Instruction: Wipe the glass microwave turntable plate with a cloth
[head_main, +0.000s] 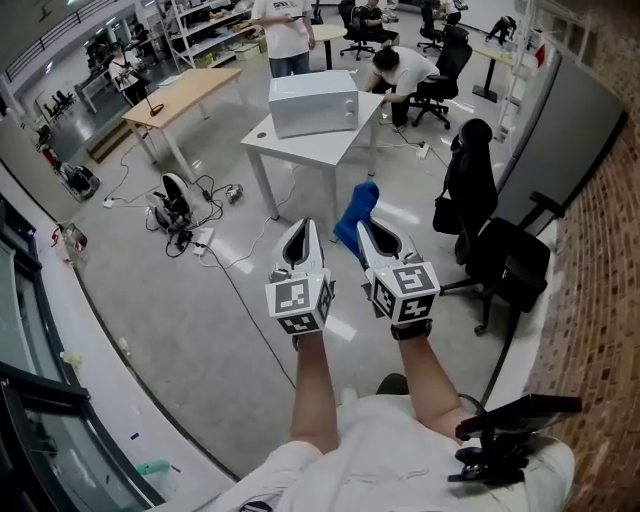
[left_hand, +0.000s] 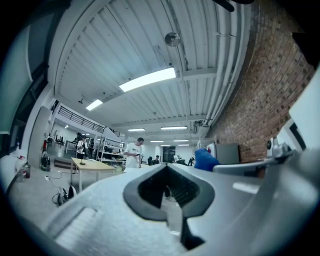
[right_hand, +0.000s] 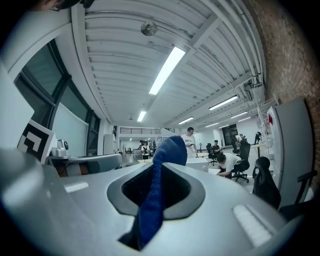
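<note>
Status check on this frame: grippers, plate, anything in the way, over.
Left gripper shut, empty. Right gripper shut on blue terry cloth. Glass turntable plate not in view. White box microwave on white table, well ahead of both grippers.

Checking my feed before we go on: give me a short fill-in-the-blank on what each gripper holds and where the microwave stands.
The cloth in the right gripper is ____ in colour.
The left gripper, jaws together, holds ____.
The microwave stands on a ____ table.
Missing words: blue; nothing; white.
</note>
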